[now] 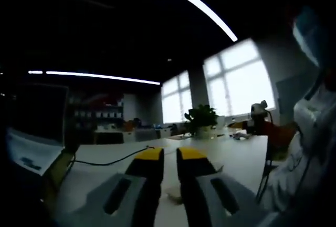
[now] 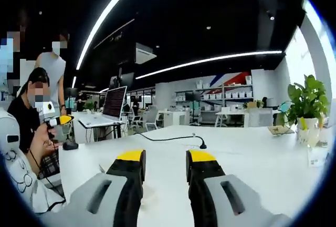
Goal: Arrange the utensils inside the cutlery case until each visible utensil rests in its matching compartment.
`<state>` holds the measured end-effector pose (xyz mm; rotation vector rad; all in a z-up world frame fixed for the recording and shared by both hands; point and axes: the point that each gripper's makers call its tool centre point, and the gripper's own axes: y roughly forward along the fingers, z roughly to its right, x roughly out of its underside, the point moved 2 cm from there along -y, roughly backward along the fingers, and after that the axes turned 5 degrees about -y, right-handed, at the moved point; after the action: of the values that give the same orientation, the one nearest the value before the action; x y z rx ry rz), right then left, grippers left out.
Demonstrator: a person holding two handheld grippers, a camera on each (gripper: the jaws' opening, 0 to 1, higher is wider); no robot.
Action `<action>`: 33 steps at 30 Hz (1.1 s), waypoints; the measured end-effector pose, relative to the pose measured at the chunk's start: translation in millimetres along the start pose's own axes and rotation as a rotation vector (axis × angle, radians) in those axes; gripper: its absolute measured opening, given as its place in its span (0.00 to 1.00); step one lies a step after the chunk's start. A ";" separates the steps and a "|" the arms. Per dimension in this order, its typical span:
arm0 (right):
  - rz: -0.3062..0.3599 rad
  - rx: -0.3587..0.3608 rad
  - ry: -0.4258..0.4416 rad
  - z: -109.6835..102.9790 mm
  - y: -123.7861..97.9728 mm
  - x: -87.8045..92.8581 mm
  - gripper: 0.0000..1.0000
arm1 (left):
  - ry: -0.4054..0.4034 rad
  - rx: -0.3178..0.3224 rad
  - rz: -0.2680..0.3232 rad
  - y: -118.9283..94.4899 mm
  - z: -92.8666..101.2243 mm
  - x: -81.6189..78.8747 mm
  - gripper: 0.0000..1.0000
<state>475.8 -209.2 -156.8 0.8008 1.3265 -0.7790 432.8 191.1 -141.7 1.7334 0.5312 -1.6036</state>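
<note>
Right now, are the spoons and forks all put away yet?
Nothing looks done yet. The left gripper and right gripper are both open and hold nothing, raised over the white table. I can see a potted plant and a black cable, but no utensils or case, so everything is left.

Smooth white table point(image 2: 252, 158) (faintly glossy)

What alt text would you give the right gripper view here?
The right gripper, jaws apart and holding nothing, is raised over a white table in an office. A black cable lies on the table, a potted plant stands at right, and people sit and stand at left beyond a laptop.
</note>
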 end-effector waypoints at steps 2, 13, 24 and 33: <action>0.016 0.030 0.002 4.5 -5.9 1.0 0.31 | 0.003 -0.009 0.003 -2.6 -1.7 -1.3 0.09; 0.127 0.146 0.040 28.5 -37.7 3.9 0.28 | 0.013 -0.028 0.000 -5.2 -5.1 -0.5 0.11; 0.195 0.199 0.045 38.4 -48.8 -4.1 0.26 | 0.028 -0.032 -0.007 -5.7 -3.0 0.9 0.11; 0.168 0.218 0.040 43.7 -49.7 2.5 0.26 | 0.054 -0.043 -0.030 -4.0 -4.4 6.6 0.13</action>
<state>456.0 -272.4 -159.0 1.0921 1.2044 -0.7851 433.9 195.9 -149.1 1.7479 0.6163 -1.5584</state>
